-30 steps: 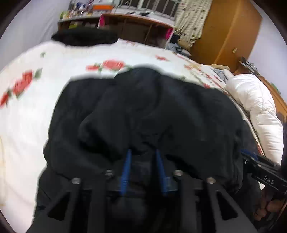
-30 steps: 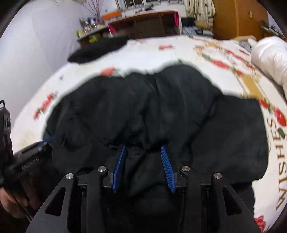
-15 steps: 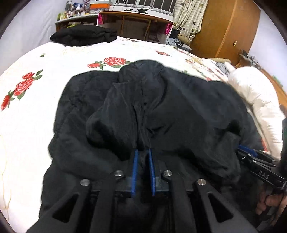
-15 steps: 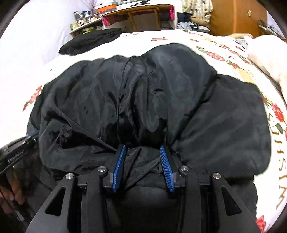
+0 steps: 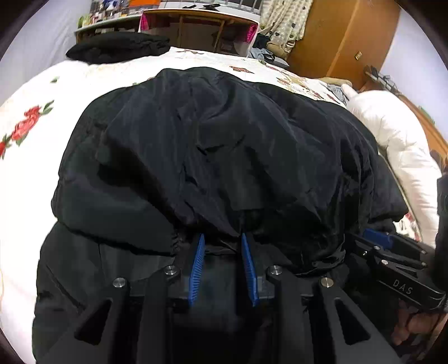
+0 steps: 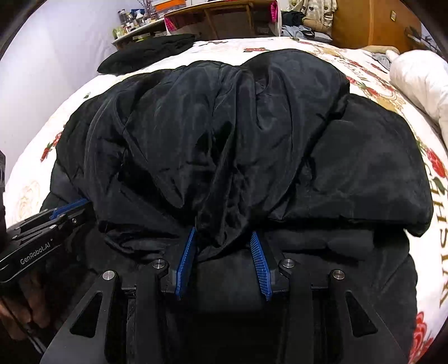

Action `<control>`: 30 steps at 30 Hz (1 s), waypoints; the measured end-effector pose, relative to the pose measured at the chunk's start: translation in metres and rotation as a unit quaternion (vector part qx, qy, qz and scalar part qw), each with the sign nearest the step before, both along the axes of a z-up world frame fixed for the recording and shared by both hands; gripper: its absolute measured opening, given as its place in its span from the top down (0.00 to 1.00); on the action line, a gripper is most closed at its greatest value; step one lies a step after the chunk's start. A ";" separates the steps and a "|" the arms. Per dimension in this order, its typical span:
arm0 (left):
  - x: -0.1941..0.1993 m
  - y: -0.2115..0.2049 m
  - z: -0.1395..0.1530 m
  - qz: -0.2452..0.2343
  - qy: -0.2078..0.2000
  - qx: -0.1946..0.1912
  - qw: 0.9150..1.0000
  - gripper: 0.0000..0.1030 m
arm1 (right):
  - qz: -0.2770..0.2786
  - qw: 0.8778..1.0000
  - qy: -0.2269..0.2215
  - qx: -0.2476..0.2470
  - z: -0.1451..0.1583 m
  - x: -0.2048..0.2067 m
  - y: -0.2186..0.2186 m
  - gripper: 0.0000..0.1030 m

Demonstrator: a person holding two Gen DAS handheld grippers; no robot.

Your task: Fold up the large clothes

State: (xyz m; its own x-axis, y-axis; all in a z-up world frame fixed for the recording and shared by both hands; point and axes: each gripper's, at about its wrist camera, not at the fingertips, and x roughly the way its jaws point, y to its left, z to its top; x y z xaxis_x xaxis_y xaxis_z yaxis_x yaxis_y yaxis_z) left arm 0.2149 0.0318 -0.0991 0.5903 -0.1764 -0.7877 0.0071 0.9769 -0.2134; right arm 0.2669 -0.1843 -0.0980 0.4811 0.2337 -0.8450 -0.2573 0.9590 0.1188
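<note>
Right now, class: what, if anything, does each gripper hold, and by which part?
Nothing is clamped. The left gripper and right gripper both stand open, with the folded-over edge of the black jacket bunched loosely between their fingers.

Black jacket: thin woven cloth with a faint sheen, creased; bedspread: matt white cloth printed with red roses; left gripper and right gripper: matt black frames, ribbed blue pads, bright metal screws; desk and wardrobe: smooth wood.

"DAS" on right tool, "GenRobot.AI" on left tool, partial "WISH" on bedspread
</note>
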 end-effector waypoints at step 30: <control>-0.153 0.017 0.079 -0.016 -0.044 0.047 0.998 0.72 | -0.017 0.998 -0.041 0.034 0.086 -0.162 -0.047 0.60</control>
